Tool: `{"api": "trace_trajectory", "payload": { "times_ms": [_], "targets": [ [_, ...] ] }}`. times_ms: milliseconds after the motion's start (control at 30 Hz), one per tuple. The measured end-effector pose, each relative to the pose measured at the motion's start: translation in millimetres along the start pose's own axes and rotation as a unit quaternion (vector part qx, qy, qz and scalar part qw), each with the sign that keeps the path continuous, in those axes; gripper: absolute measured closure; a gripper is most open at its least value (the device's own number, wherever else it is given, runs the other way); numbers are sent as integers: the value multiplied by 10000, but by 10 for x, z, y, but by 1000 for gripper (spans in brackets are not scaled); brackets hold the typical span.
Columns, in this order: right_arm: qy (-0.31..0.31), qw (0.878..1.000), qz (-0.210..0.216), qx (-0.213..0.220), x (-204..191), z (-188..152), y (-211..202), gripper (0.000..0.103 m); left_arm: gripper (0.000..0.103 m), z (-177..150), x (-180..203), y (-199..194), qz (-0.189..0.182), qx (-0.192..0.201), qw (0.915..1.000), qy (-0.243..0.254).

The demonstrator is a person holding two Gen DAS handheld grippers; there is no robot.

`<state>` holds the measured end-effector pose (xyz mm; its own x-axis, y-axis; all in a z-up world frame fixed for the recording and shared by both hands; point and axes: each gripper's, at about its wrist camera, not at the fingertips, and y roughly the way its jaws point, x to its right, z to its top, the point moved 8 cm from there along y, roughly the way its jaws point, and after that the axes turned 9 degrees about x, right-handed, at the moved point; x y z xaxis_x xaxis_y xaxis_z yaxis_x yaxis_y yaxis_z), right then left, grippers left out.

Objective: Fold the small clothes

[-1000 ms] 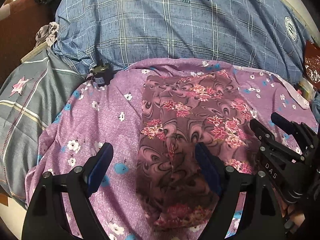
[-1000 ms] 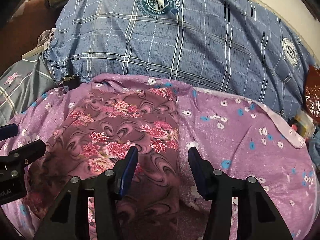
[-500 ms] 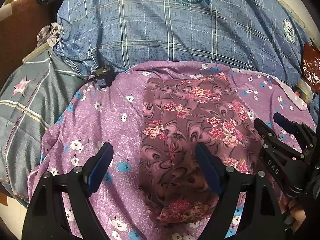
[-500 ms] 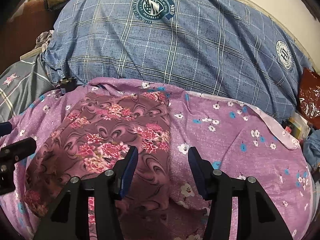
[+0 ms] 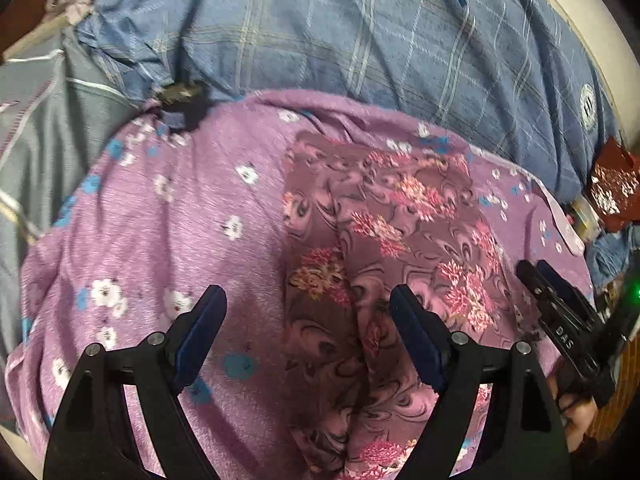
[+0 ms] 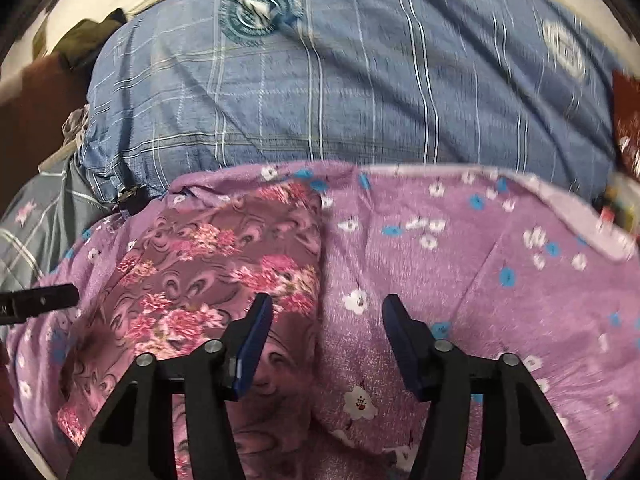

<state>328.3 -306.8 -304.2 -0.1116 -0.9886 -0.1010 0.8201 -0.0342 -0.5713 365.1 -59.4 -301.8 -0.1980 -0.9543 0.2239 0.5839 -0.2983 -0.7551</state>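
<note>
Right gripper (image 6: 326, 334) jaws opening, empty, over folded floral garment's (image 6: 224, 264) edge; left gripper (image 5: 308, 320) wide, empty; both have shifted, likely for next fold.

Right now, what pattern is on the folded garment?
Dark mauve swirls with pink flower clusters, clearest in the left wrist view.

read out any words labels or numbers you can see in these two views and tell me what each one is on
"DAS": white letters on the black body of the right gripper, seen in the left wrist view.
Round teal crest on the blue plaid bedding: ring of lettering, too blurred to read.
Small white round emblem on the same bedding: blurred, unreadable.
Red packet at the right edge: white marks, not legible.
No readable numbers.
</note>
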Motion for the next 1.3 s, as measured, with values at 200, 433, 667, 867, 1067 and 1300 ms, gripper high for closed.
{"api": "trace_trajectory", "payload": {
  "times_ms": [200, 433, 667, 867, 1067, 1300],
  "targets": [
    [1328, 9834, 1020, -701, 139, -119, 214, 36, 19, 6, -17, 237, -438, -478, 9973, -331],
    [2526, 9468, 1704, -1038, 268, -112, 431, 29, 19, -97, 106, 440, -1044, -996, 9888, -390],
    [2914, 9117, 2440, -1561, -42, -167, 628, 28, 20, -100, 185, 423, -1584, -970, 9812, -531],
    [2165, 9398, 2382, -1150, -282, 5, 449, 68, 23, -51, 89, 439, -1540, -847, 9822, -665],
    [2387, 9335, 2125, -1627, -246, -241, 657, 54, 21, -101, 107, 481, -1610, -968, 9783, -878],
    [1870, 9414, 2376, -1495, -419, -270, 664, 33, 21, -141, 302, 415, -1627, -943, 9816, -340]
  ]
}}
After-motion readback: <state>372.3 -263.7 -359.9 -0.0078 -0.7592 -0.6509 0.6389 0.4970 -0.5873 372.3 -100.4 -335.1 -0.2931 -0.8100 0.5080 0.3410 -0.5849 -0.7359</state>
